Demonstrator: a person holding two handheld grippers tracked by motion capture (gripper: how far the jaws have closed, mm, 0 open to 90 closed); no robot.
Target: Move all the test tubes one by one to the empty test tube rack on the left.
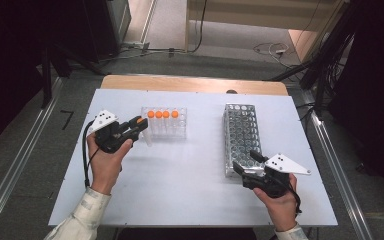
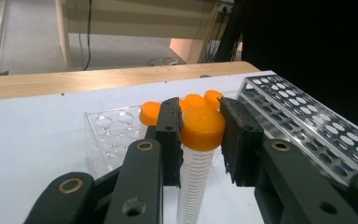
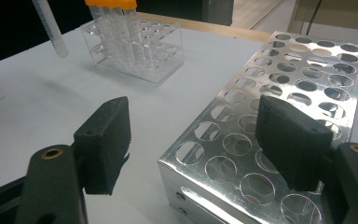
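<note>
The left claw (image 2: 199, 135) is clenched on an orange-capped tube (image 2: 200, 140), its two black pads pressing the cap from either side; the tube hangs upright below them, its graduated wall showing between the jaws. In the high view this left claw (image 1: 139, 125) sits just beside the left end of the clear plastic rack (image 1: 172, 131), with the tube lifted clear of the rack's holes. The right claw (image 3: 200, 140) is released, jaws spread wide with nothing between the pads.

Taking the clear plastic rack as the landmark, from largest thing to smallest: the white tabletop (image 1: 180, 175) lies under it. The metal perforated rack (image 1: 241, 135) stands to the right of it, well apart, lengthwise away from the person. The right claw (image 1: 245, 164) hovers at that metal rack's near end, far right and nearer the person than the clear rack. Four more orange-capped tubes (image 1: 162, 115) stand upright in the clear rack's back row.
</note>
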